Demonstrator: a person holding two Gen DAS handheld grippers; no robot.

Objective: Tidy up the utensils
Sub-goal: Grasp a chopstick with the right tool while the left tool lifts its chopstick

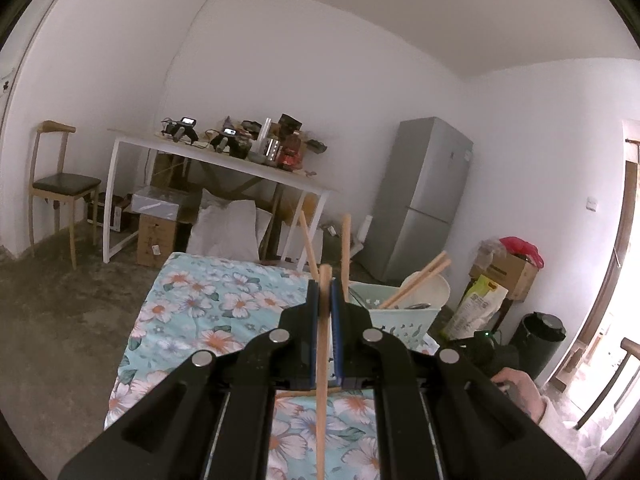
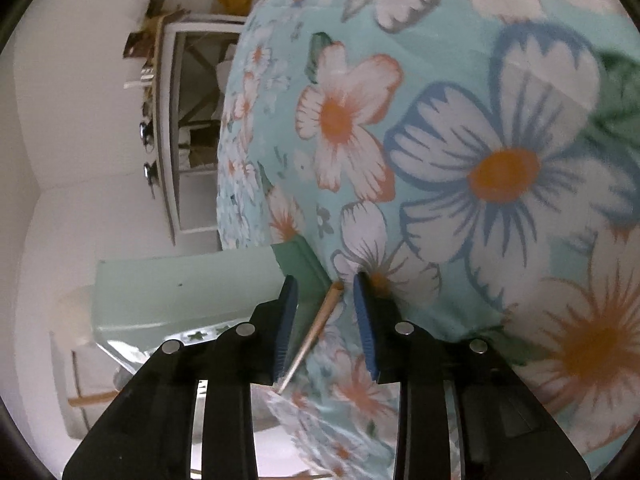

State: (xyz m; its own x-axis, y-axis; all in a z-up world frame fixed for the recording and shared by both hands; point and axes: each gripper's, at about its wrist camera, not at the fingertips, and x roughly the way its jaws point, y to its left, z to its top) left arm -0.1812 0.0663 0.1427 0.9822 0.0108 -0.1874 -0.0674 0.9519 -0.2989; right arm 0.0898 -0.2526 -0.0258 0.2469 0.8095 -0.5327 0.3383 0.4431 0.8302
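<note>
Wooden chopstick (image 1: 322,332) sits clamped in the closed left hand-held gripper (image 1: 325,292); right hand-held gripper (image 2: 325,292), half-open around another chopstick (image 2: 316,328) on the floral table (image 2: 480,120), should centre it before squeezing.

In the left wrist view, the basket (image 1: 404,316) stands on the tabletop (image 1: 192,308) at centre right, with chopsticks (image 1: 416,280) in it; the fridge (image 1: 420,196) is behind.
</note>
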